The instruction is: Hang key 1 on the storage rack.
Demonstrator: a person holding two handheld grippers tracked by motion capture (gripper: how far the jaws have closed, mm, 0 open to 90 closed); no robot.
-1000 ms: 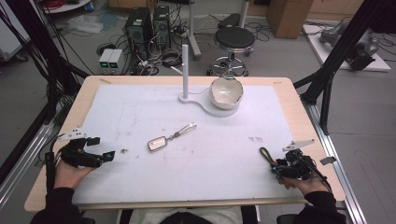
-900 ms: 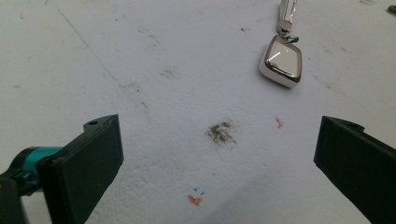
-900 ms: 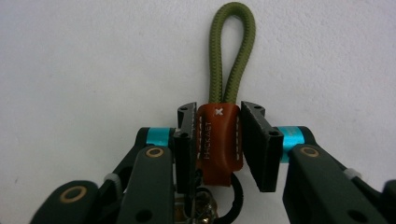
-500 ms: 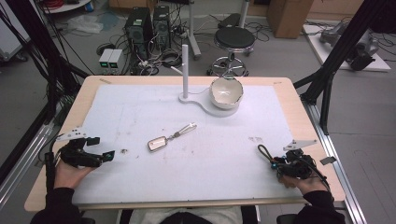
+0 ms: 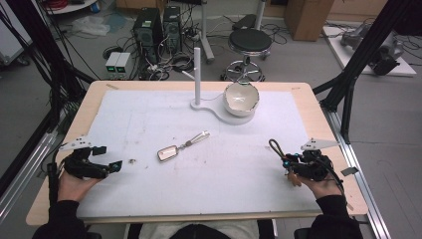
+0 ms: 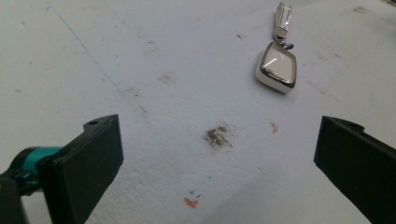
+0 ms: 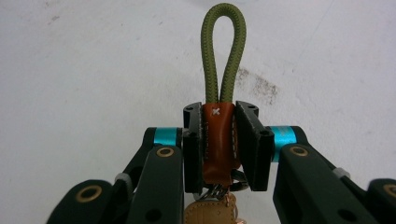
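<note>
A keychain with an olive cord loop (image 7: pixel 219 51) and a brown leather tab (image 7: pixel 217 135) is clamped between the jaws of my right gripper (image 7: pixel 219 126). The gripper is shut on the tab, and the loop sticks out past the fingertips. In the high view the right gripper (image 5: pixel 288 165) is at the table's right front, with the cord loop (image 5: pixel 274 147) pointing away from the person. My left gripper (image 5: pixel 108 158) rests at the left front, open and holding nothing. In its own view the left gripper (image 6: pixel 219 140) faces a silver key fob (image 6: pixel 276 67) lying on the white mat.
The silver key fob (image 5: pixel 168 153) with its metal clip (image 5: pixel 198 138) lies mid-table. A white bowl (image 5: pixel 241 98) sits on a white base with an upright post (image 5: pixel 197 74) at the back. A tiny object (image 5: pixel 132 161) lies near the left gripper. The mat (image 5: pixel 224 189) is stained.
My right gripper has lifted a little with the keychain, and the cord loop has shifted away from the person. The left gripper has stayed put.
</note>
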